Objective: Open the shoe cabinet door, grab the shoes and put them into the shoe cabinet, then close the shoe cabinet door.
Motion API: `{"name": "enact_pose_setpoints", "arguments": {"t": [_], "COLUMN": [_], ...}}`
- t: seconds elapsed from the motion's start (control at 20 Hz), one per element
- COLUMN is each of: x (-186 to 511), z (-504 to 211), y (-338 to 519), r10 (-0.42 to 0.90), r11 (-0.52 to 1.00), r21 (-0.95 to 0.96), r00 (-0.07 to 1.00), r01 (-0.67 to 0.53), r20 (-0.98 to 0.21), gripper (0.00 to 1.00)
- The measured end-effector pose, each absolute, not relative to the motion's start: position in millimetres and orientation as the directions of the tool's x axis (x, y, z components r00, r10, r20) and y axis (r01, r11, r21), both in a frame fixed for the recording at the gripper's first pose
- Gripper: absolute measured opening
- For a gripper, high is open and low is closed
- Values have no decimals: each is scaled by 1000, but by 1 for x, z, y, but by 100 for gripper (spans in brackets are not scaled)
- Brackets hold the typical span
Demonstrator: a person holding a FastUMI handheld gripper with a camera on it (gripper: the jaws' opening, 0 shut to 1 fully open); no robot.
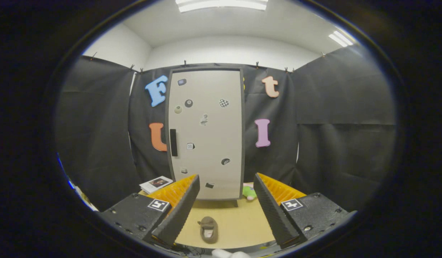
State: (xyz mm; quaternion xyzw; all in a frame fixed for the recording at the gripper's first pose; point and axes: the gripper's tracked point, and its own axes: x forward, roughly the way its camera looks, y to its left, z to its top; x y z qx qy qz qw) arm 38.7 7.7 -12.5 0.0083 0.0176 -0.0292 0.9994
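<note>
Tongs (226, 211): wide open, empty.
Cabinet door (205, 132): closed.
Risk: tongs could slip off the slim handle (173, 142).

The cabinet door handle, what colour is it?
Black, a slim vertical bar on the pale grey shoe cabinet door; gripper view shows it best.

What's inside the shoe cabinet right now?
Cannot tell: the shoe cabinet door is closed, hiding its inside. One shoe lies on the table between the open hand-held gripper fingers.
</note>
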Motion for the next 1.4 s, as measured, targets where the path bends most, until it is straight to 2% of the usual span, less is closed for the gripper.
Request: {"name": "enact_pose_setpoints", "arguments": {"t": [0.3, 0.65, 0.95, 1.15, 1.4], "x": [101, 212, 306, 362, 404], "z": [-7, -5, 4, -2, -10], "y": [59, 144, 190, 210, 224], "r10": [30, 166, 212, 197, 190], "r11": [1000, 986, 977, 980, 982], "r21": [6, 24, 43, 30, 23], "r00": [999, 985, 976, 978, 976], "r01": [-30, -165, -209, -195, -189], "r20": [-28, -53, -56, -72, -107], "gripper": [98, 98, 98, 97, 95]}}
